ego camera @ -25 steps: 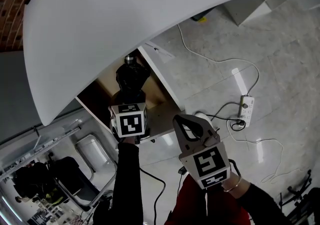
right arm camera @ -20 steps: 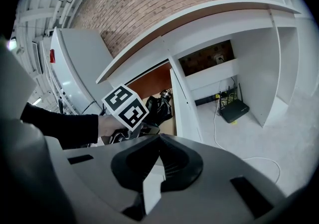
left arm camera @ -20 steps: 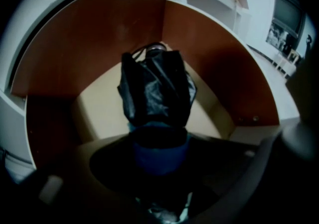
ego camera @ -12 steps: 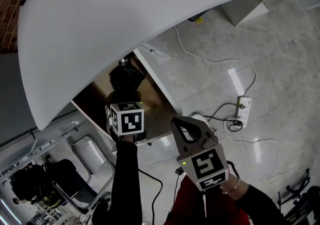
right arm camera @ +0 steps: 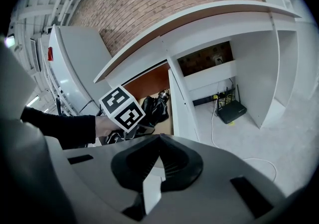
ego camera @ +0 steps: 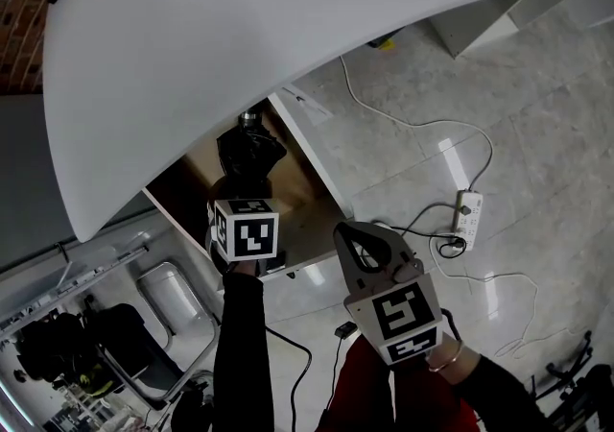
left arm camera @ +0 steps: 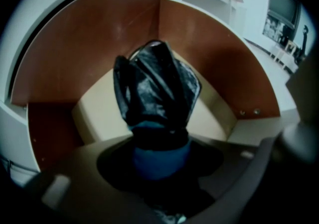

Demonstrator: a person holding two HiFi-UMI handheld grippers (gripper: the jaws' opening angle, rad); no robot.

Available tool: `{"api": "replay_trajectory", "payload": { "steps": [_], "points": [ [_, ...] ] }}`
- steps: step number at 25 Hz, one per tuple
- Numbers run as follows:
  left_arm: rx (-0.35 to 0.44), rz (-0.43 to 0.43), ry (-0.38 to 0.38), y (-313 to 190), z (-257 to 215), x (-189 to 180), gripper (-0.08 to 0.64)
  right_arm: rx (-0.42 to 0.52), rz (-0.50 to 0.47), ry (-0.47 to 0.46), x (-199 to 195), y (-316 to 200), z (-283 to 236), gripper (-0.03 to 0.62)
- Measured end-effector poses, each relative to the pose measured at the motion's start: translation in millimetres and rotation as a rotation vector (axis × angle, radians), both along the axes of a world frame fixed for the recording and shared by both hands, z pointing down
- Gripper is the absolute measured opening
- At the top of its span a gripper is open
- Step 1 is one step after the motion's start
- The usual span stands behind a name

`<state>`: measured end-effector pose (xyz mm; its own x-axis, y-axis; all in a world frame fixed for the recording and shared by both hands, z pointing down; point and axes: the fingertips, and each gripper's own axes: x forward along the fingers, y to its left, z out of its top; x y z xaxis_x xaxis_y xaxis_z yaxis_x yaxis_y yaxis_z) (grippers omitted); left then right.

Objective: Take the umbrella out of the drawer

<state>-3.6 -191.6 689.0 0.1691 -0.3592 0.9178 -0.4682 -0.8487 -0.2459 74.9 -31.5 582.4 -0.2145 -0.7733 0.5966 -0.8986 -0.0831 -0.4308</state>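
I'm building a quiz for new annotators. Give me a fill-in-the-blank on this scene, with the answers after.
1. The umbrella stands in an open ____.
2. The umbrella's fabric is ____ in colour.
3. The right gripper, jaws together, holds ____.
4. The power strip lies on the ____.
Missing words: drawer; black; nothing; floor.

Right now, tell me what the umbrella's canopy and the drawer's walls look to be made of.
Umbrella: black synthetic fabric, probably nylon or polyester; it is crumpled in folds with a slight sheen.
Drawer: reddish-brown board walls, likely laminate or veneer, smooth and matte, with a paler bottom panel.
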Motion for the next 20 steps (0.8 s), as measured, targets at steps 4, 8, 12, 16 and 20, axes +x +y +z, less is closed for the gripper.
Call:
{"api": "replay_trajectory", "payload": {
  "steps": [4, 8, 12, 16, 20],
  "points": [
    [0.009, 0.034, -0.007, 6.0, -6.9, -3.8, 0.245, 0.002, -0.007, 0.004, -5.2, -0.4, -5.0, -0.002],
    [0.019, 0.061, -0.003, 17.2, -17.8, -8.8, 0.245, 0.008, -0.013, 0.014, -6.7, 0.5, -11.0, -0.002],
    [0.032, 0.085, 0.01, 26.8, -33.7, -11.8, 0.245, 0.011, -0.007, 0.023, -4.4, 1.9, -17.2, -0.002],
    [0.044, 0.091, 0.016, 32.2, -47.4, -14.4, 0.245, 0.017, -0.008, 0.029, -5.1, 2.5, -24.0, -0.002],
    [0.062, 0.082, 0.022, 36.3, -60.6, -17.3, 0.245, 0.021, -0.016, 0.033, -8.6, 4.0, -32.1, -0.002]
  ]
}}
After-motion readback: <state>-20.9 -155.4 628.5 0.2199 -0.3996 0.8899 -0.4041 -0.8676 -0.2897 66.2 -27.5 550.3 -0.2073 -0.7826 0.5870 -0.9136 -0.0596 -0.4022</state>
